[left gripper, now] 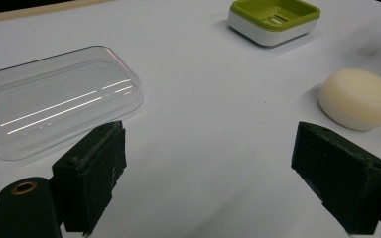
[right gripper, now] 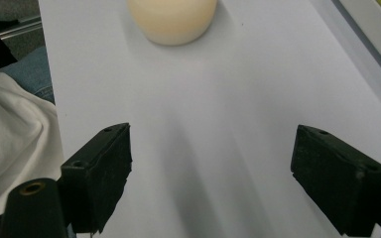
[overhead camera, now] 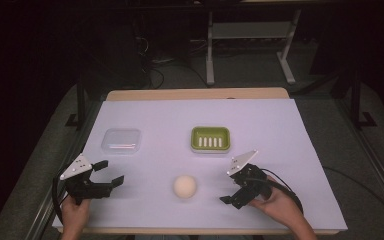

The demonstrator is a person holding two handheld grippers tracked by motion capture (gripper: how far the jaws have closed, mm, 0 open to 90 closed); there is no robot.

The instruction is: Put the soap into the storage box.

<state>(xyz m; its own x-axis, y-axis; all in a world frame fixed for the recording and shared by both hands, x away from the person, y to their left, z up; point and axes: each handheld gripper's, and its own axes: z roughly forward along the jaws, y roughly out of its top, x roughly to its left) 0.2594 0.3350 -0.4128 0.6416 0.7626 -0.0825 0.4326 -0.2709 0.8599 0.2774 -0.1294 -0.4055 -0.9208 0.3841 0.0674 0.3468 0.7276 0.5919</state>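
A round cream soap bar (overhead camera: 185, 186) lies on the white table cover near the front, between my two grippers. A green soap dish (overhead camera: 210, 139) with a white base sits behind it. A clear plastic lid (overhead camera: 121, 140) lies to the left. My left gripper (overhead camera: 108, 173) is open at the front left, nothing between its jaws; its view has the lid (left gripper: 54, 106), the soap (left gripper: 359, 98) and the dish (left gripper: 274, 20). My right gripper (overhead camera: 235, 187) is open at the front right, aimed at the soap (right gripper: 172, 19), apart from it.
The white cover (overhead camera: 280, 125) ends at a wooden table edge (overhead camera: 195, 94) at the back. Beyond stand table legs and cables on a dark floor. In the right gripper view, a person's white garment (right gripper: 10, 148) and jeans lie past the table's near edge.
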